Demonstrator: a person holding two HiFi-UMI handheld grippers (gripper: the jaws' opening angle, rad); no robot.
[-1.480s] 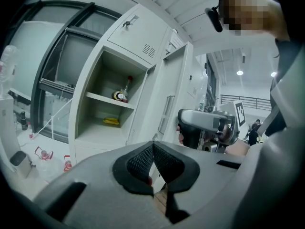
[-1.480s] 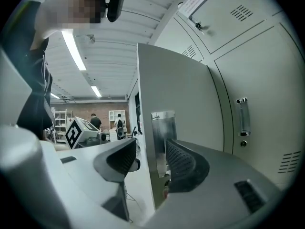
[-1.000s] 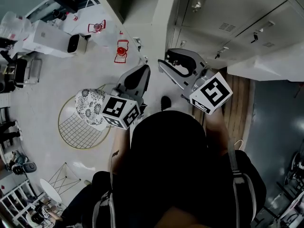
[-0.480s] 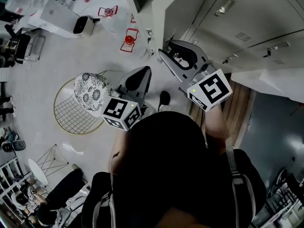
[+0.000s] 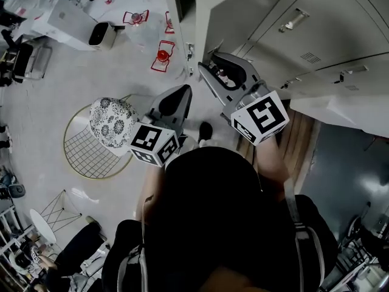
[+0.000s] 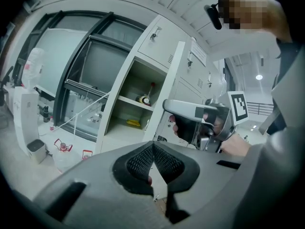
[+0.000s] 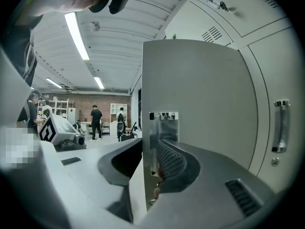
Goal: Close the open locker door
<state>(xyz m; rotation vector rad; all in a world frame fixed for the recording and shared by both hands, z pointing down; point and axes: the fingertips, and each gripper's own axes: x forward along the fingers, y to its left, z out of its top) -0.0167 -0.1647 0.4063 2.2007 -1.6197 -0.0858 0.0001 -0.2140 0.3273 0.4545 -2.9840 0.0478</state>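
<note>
The locker door (image 7: 200, 104), standing open at 12 o'clock in the head view, is clamped at its free edge by the right gripper (image 7: 150, 128). The left gripper (image 6: 153, 144) is held pressed together and empty at 9 o'clock of it. Compared with one second ago, the right gripper is seen shifted slightly toward 11 o'clock, and more of the door face is shown.

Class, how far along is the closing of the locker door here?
Done: the right gripper is clamped on the locker door at its free edge. In hand: that grip, set for the swing. Left: the door stands open, the compartment exposed, so it needs swinging shut. The left gripper is shut, empty.
</note>
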